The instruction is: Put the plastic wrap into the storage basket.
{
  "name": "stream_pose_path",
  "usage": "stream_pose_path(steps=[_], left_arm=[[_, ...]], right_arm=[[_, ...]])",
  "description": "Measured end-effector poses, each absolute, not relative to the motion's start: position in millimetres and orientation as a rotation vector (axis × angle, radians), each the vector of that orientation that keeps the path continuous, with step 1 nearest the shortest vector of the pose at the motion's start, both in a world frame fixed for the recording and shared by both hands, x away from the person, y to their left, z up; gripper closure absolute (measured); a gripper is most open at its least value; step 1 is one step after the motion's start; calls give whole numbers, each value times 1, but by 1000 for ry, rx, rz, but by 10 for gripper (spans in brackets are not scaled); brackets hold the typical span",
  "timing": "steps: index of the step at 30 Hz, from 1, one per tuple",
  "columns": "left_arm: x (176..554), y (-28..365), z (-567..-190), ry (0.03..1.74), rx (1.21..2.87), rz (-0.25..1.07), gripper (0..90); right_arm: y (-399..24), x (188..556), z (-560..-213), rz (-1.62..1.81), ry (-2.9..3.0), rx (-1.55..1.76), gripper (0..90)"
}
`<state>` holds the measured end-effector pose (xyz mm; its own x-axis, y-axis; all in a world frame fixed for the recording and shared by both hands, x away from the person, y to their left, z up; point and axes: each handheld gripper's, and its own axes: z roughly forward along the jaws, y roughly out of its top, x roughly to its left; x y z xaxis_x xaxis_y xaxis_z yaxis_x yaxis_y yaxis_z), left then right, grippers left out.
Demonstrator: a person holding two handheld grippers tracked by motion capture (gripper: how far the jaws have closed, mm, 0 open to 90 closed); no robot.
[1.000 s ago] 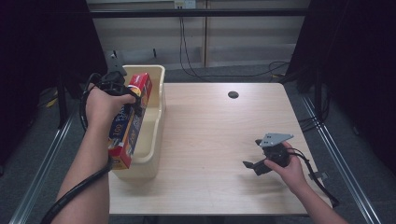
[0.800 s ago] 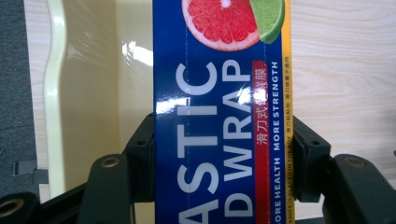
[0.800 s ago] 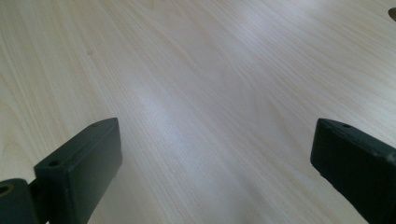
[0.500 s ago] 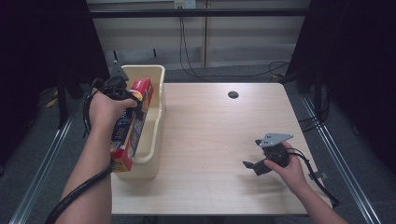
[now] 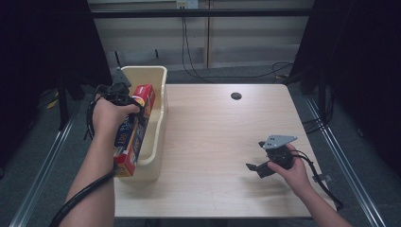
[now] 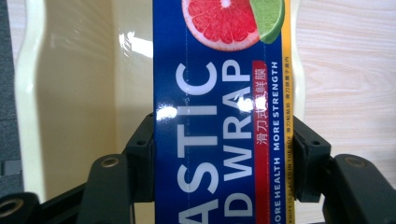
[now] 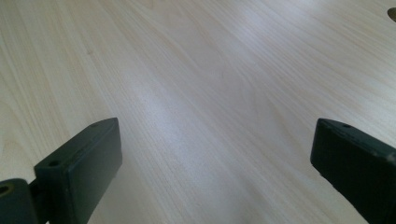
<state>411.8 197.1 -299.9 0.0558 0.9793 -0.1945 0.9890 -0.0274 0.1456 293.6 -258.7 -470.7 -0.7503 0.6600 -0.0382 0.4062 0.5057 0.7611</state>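
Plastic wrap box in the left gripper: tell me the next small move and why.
Probably lift it a little higher. The left gripper is shut on the plastic wrap box, whose lower part sits inside the cream bin, so it cannot go sideways to the table. The right gripper waits open.

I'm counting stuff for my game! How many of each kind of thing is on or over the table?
Grippers: 2, the left gripper and the right gripper
Plastic wrap box: 1
Cream bin: 1
Total: 4
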Motion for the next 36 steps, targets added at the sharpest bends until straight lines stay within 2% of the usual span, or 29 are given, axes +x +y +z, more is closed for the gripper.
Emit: stream_pose_path(steps=[36], left_arm=[[414,195,-328,2049,2116,-105,402]], right_arm=[[-259,293,-471,1100,2430,893,19]])
